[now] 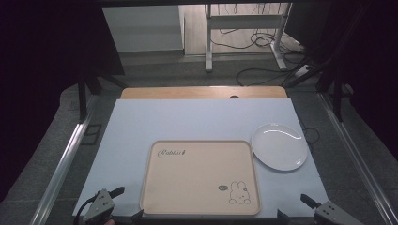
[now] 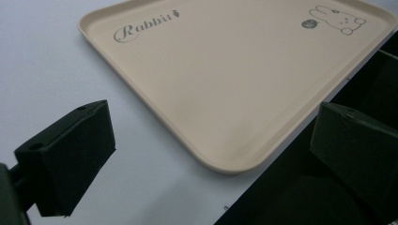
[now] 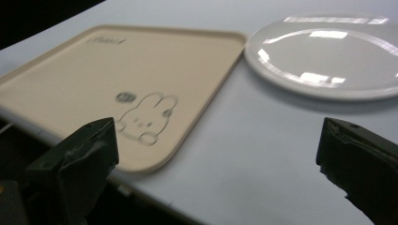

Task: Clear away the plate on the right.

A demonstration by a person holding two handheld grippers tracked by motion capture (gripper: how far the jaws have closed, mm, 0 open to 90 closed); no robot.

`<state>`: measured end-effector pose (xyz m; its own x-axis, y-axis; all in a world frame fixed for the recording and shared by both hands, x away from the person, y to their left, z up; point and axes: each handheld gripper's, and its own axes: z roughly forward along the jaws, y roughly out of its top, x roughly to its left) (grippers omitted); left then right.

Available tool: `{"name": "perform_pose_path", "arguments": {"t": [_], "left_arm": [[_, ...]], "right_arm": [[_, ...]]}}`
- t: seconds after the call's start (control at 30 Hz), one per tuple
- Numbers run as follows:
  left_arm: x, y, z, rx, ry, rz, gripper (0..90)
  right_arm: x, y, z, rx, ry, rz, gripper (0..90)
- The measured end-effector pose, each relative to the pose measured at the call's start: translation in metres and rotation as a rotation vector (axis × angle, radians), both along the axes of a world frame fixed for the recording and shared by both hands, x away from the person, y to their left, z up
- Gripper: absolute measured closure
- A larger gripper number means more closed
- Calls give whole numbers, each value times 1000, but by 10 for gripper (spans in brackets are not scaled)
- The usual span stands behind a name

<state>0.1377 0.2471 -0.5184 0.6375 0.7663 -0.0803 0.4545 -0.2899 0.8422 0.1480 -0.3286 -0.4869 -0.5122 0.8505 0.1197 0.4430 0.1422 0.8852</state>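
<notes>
The tray [image 1: 197, 180] lies on the desk [image 1: 141, 122] at the middle of its near edge, its near rim just at that edge. The plate [image 1: 279, 146] lies on the desk to the right of the tray's far right corner, just beside it, near the desk's right edge. The far half of the desk and its left strip carry nothing. The left gripper [image 1: 123, 203] sits at the desk's near left corner, just left of the tray's near left corner. The right gripper [image 1: 293, 206] sits at the near right corner, right of the tray and nearer than the plate.
</notes>
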Motion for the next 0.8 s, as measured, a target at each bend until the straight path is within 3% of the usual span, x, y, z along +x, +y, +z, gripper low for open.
{"name": "perform_pose_path", "arguments": {"t": [0.13, 0.3, 0.8], "left_arm": [[0, 1, 0, -9, 1, 5, 0], [0, 1, 0, -4, 6, 0, 0], [0, 0, -1, 4, 9, -6, 0]], "right_arm": [[4, -1, -1, -10, -27, -20, 0], [5, 1, -3, -60, -47, -11, 0], [8, 9, -6, -148, -40, 17, 0]]}}
